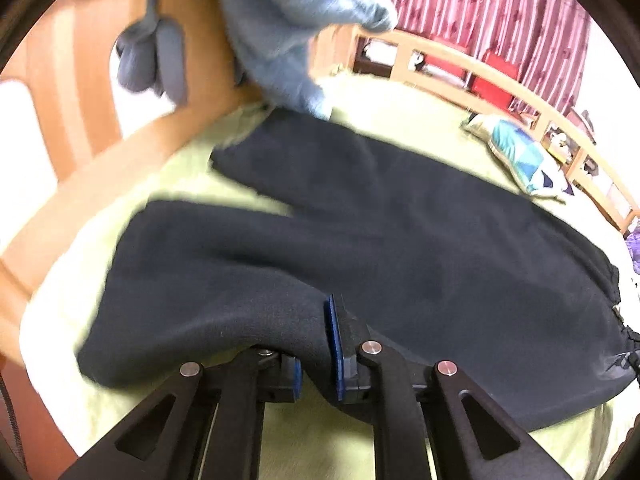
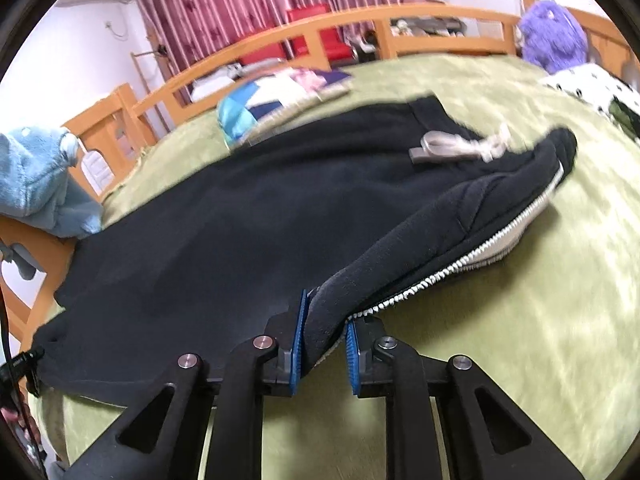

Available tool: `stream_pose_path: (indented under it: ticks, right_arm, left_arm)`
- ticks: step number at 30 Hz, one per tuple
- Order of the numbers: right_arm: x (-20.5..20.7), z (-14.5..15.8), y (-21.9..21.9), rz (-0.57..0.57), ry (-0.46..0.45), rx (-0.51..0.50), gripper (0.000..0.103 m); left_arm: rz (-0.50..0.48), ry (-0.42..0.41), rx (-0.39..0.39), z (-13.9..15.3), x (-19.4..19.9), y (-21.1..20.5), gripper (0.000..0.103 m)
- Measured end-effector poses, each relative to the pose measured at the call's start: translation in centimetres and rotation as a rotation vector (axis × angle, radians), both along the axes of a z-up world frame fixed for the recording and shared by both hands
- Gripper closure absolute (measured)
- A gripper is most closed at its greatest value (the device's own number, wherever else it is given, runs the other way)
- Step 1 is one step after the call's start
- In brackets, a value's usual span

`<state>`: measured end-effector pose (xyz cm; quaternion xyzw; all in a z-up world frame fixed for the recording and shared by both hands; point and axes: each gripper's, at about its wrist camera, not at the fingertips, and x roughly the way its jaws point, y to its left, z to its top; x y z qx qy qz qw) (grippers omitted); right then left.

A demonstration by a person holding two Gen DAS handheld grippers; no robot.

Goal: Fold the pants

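Left wrist view: your left gripper [image 1: 318,354] pinches the dark fleece pants [image 1: 360,232] at a leg edge; the right gripper [image 2: 325,354] clamps the waist. Garment stretches lengthwise between them, away across the green bedspread [image 2: 520,320].

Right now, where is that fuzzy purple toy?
In the right wrist view, the purple toy sits at the far right of the bed, against the wooden rail, beyond the black pants.

Pants [image 1: 380,232] lie spread across bed [image 1: 400,112]. Pillow [image 1: 516,156] behind pants, near rail [image 1: 460,60]. Plush toy [image 2: 36,184] at bed's edge beside pant legs.
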<state>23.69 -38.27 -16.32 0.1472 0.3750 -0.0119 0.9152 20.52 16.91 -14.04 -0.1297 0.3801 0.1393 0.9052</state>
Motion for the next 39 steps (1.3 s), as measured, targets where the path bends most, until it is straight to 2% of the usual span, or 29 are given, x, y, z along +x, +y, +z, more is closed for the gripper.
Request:
stream_pose_path:
  ticks: [6,12,14,22,25,26,27,28,29,30,31,32,33,36,39]
  right_arm:
    - [4.3,3.1,0.1,0.011,-0.067,0.000,0.088]
    - [10.1,5.1,0.4,0.011,-0.125,-0.014,0.088]
    - [11.9,5.3,0.6,0.012,-0.136,-0.014,0.088]
    - [20.2,4.2,1.7,0.001,-0.145,-0.034,0.088]
    - [24.3,2.1,2.2,-0.003,-0.071,-0.018,0.087]
    - [25.1,1.5,2.4,-0.001,-0.049,-0.016,0.082]
    - [26.0,0.7,2.6,0.005,-0.019,-0.014,0.073]
    - [26.7,0.1,2.9,0.010,0.010,-0.014,0.068]
    - [27.0,-0.6,3.1,0.028,0.035,-0.011,0.061]
    - [26.8,-0.9,3.2,0.036,0.043,-0.012,0.058]
    - [26.5,-1.0,3.3,0.038,0.044,-0.016,0.055]
    - [25.7,-0.9,3.4,0.049,0.037,-0.016,0.047]
    - [24.7,-0.7,3.5,0.061,0.028,-0.019,0.040]
    - [21.4,-0.4,3.3,0.064,0.015,-0.074,0.039]
    - [18.1,-0.6,2.3,0.065,0.042,-0.089,0.039]
  left_arm:
    - [-0.014,-0.081,0.073,2.9,5.3,-0.2,0.092]
    - [-0.002,-0.140,0.141,4.0,10.2,-1.4,0.092]
    - [0.000,-0.150,0.140,4.0,11.6,-1.4,0.092]
    - [-0.003,-0.142,0.171,2.7,17.2,-1.9,0.092]
    - [-0.016,-0.119,0.161,1.8,18.5,-2.4,0.092]
    - [-0.019,-0.111,0.165,1.5,18.7,-2.6,0.092]
    - [-0.017,-0.103,0.173,1.3,18.9,-2.8,0.091]
    - [-0.018,-0.093,0.181,1.1,19.0,-3.0,0.089]
    - [-0.028,-0.082,0.183,0.9,19.1,-3.2,0.081]
    - [-0.047,-0.070,0.181,0.8,19.0,-3.5,0.066]
    - [-0.068,-0.061,0.178,0.7,18.9,-3.9,0.058]
    - [-0.081,-0.061,0.179,0.7,18.6,-4.3,0.044]
    - [-0.087,-0.070,0.194,0.9,17.9,-4.9,0.036]
    - [-0.117,-0.082,0.257,1.5,16.1,-6.7,0.031]
    - [-0.145,-0.077,0.271,1.8,14.2,-7.8,0.027]
